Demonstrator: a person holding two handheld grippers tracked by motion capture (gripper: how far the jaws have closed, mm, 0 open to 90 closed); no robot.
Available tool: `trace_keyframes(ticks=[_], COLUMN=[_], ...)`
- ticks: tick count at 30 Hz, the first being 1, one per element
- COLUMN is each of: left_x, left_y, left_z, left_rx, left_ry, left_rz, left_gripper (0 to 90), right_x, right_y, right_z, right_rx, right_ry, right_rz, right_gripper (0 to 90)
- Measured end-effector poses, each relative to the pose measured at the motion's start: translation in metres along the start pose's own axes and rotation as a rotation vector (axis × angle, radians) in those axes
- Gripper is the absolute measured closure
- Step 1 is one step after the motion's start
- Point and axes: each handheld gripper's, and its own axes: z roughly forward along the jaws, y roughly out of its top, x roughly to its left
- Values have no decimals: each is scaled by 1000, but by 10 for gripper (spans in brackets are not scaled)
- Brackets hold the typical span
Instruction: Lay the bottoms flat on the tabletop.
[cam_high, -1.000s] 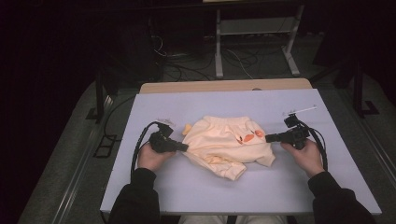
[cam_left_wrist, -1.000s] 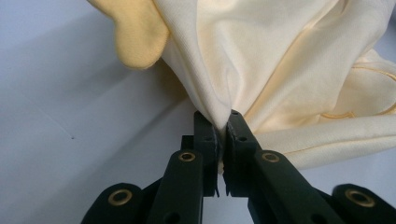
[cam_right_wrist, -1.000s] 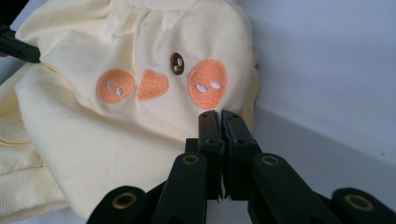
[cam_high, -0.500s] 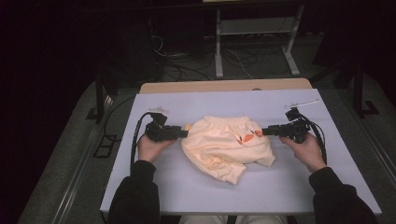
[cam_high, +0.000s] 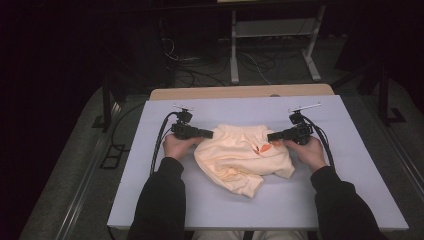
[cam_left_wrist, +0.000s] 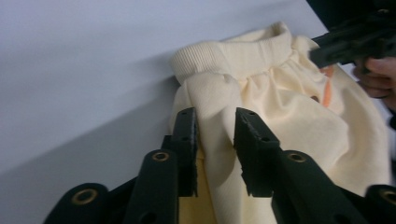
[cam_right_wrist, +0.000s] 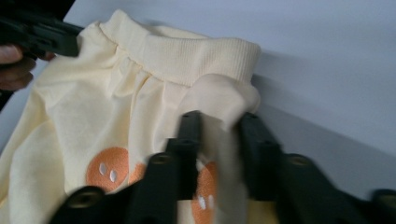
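Note:
A cream garment (cam_high: 240, 155) with orange smiley prints lies crumpled mid-table, its ribbed waistband toward the far side. My left gripper (cam_high: 210, 134) is at the waistband's left corner. In the left gripper view a fold of cream cloth (cam_left_wrist: 215, 140) fills the gap of that gripper (cam_left_wrist: 215, 116), whose jaws have just been closing on it. My right gripper (cam_high: 270, 136) is at the right corner. Its jaws (cam_right_wrist: 219, 119) have likewise just been closing on a cloth fold (cam_right_wrist: 224, 100) beside the orange prints (cam_right_wrist: 107, 170). Each gripper view also shows the other gripper farther off.
The pale lavender table top (cam_high: 350, 200) has bare room all around the garment. A wooden strip (cam_high: 240, 92) runs along its far edge. Behind it, a metal stand (cam_high: 272, 45) and cables (cam_high: 185, 60) sit on the dark floor.
Both hands have slid away from the person along the garment's sides, from its middle to the waistband corners. The garment has kept its place.

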Motion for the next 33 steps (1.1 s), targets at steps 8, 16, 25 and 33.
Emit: trace_keyframes(ticks=[8, 16, 25, 33], left_x=[10, 11, 7, -2], left_y=[1, 12, 31, 54], left_z=[4, -7, -10, -13], left_rx=[6, -34, -58, -96], left_ry=[-45, 12, 62, 64], left_rz=[-68, -49, 4, 43], left_gripper=[861, 869, 871, 872], right_x=[-8, 1, 3, 0], right_y=[5, 31, 53, 69], right_z=[-5, -12, -17, -20], right_rx=[-28, -39, -54, -89], right_ry=[11, -11, -33, -36], right_rz=[64, 19, 2, 15], right_gripper=[846, 849, 849, 849])
